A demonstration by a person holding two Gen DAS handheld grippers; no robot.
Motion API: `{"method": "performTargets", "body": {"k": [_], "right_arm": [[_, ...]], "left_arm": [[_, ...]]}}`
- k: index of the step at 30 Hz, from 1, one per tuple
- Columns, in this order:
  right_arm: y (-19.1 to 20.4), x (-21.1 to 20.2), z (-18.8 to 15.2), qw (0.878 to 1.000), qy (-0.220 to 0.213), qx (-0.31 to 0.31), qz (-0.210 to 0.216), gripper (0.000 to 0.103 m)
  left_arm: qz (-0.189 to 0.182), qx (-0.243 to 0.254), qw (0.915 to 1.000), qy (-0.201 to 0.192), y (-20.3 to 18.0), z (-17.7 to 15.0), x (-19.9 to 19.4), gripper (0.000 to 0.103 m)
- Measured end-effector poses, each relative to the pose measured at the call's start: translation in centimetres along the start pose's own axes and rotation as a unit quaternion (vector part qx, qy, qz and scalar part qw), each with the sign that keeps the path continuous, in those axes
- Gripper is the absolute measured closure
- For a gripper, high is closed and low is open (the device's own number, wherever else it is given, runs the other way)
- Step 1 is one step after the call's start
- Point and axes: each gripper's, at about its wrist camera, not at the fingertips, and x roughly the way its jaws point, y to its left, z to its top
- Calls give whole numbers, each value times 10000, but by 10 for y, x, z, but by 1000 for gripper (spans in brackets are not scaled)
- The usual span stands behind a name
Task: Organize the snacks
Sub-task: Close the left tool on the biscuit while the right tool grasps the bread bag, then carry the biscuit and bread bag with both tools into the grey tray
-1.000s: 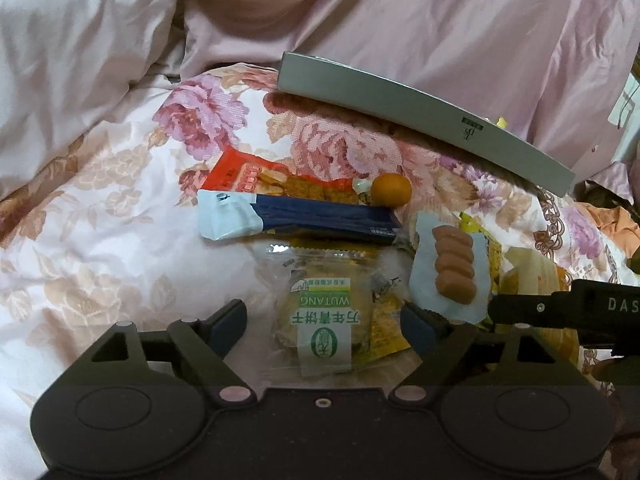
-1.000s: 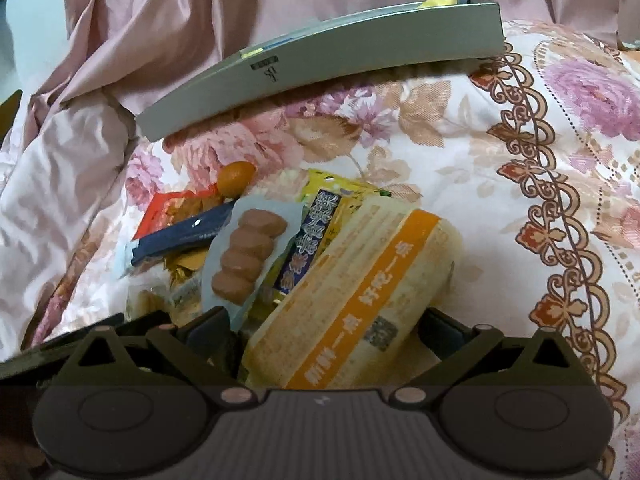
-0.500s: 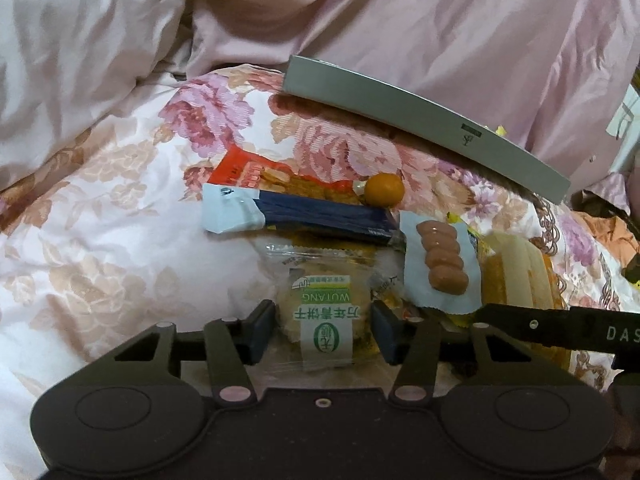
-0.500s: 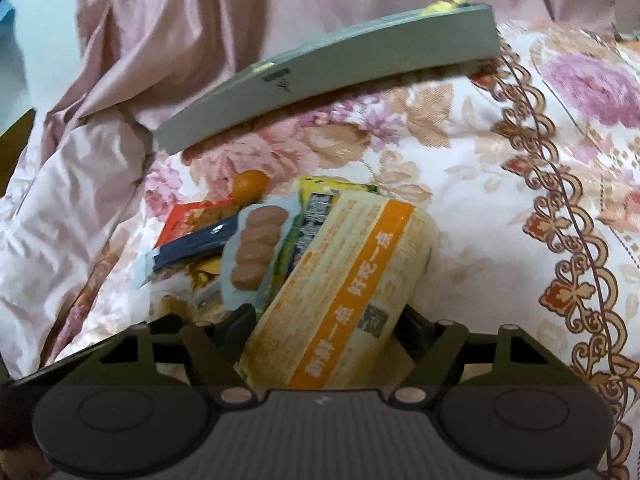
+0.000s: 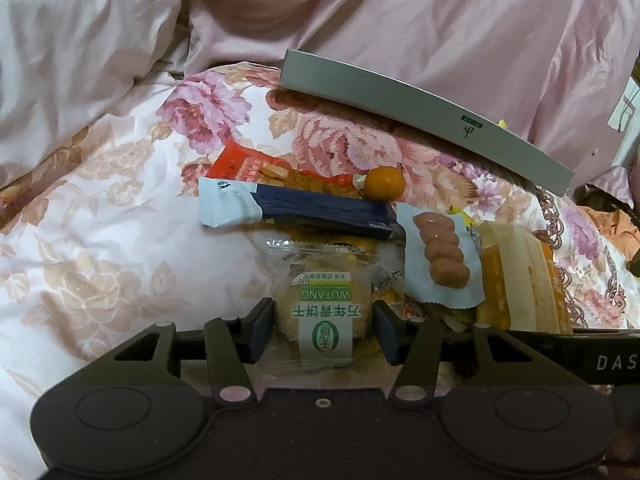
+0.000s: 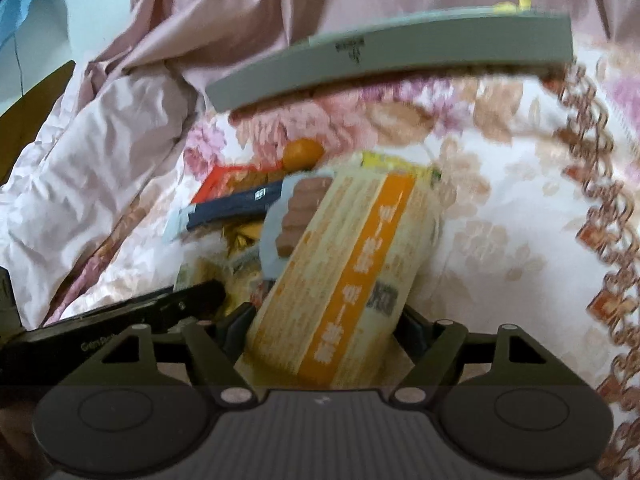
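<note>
The WUTANG biscuit pack (image 5: 324, 314) is pinched by the left hand-held gripper (image 5: 324, 330) on the bed (image 5: 100, 248). The orange-striped cake pack (image 6: 344, 276) is clamped by the right hand-held gripper (image 6: 326, 330), beside the sausage pack (image 6: 298, 218).

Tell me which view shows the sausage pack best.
The left wrist view: the sausage pack lies sharp and whole there, all links visible. The right wrist view shows it blurred, its right side hidden behind the orange-striped packet.
</note>
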Motion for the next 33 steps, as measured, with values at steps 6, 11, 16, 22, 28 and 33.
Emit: {"method": "performTargets", "body": {"k": [6, 11, 16, 22, 28, 33], "right_arm": [[5, -3, -1, 9997, -83, -196, -136, 34], [17, -13, -5, 9966, -399, -691, -223, 41], [33, -27, -10, 9859, -962, -1300, -436, 42], [36, -38, -7, 9789, -1369, -1412, -552, 42], [25, -48, 2, 9795, -1564, -1125, -582, 42], [18, -64, 11, 9749, -1894, -1001, -599, 42]], "left_arm": [[14, -72, 9999, -143, -4, -3, -5, 52], [1, 37, 9990, -450, -13, -6, -14, 53], [-40, -36, 9967, -806, -17, -4, -24, 53], [-11, -227, 9925, -1202, -25, 10, -35, 53], [-21, -328, 9897, -1393, -41, 24, -43, 53], [59, -308, 9889, -1452, -58, 37, -46, 53]]}}
